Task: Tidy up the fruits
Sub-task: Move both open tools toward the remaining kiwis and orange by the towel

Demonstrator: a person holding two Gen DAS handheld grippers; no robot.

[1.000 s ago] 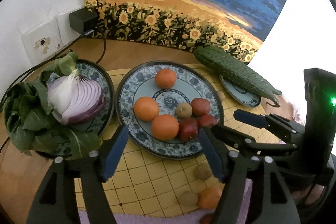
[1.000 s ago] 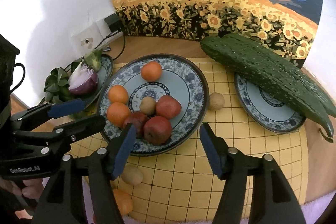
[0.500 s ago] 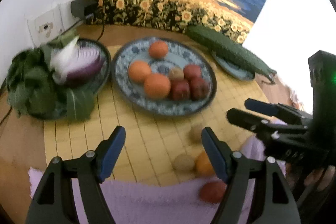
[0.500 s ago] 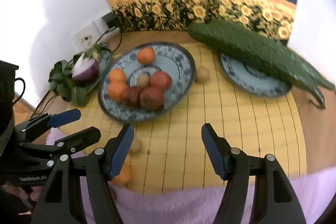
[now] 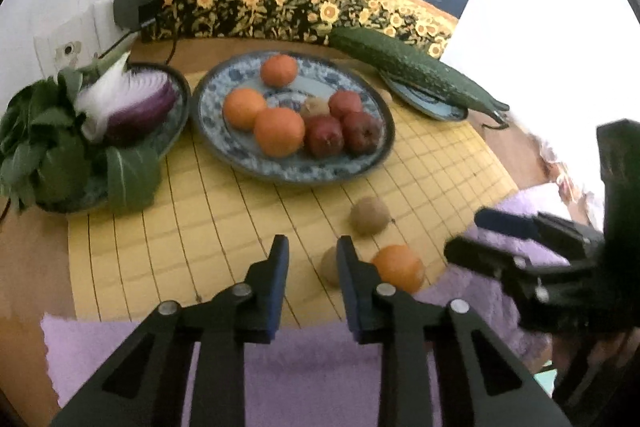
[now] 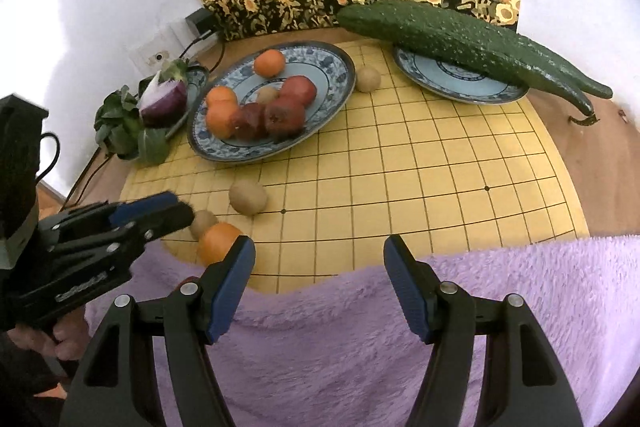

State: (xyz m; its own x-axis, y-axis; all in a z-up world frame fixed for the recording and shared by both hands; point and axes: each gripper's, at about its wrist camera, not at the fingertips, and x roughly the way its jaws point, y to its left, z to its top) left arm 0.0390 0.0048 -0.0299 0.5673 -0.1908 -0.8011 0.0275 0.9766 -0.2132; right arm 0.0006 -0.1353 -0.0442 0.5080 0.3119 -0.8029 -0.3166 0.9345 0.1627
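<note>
Jaws of the left gripper (image 5: 312, 259) are closing with nothing between them; the gap is narrowing over bare yellow grid board (image 5: 208, 227). Just to the right of its right finger a small kiwi (image 5: 330, 265) is lying on the board, partly hidden by that finger, and right beside the kiwi a loose orange (image 5: 399, 267) is sitting at the board's near edge, touching the purple fleece cloth (image 5: 312, 367). A second kiwi (image 5: 370, 215) is resting a little ahead and to the right. Farther ahead, the large patterned plate (image 5: 240, 155) is carrying three oranges, three red fruits and one kiwi.

The right gripper (image 6: 318, 267) is hovering half spread and empty above the cloth edge, with the orange (image 6: 218, 243) just to the left of its left finger. A third kiwi (image 6: 367, 79) is lying well ahead, beside the plate rim (image 6: 348, 75).

Risk, as judged: the closing left jaws are missing the kiwi, so the outer face of the right finger is likely to nudge it into the orange, rolling either off the board onto the cloth. Both grippers are working close together here and are at risk of colliding.
</note>
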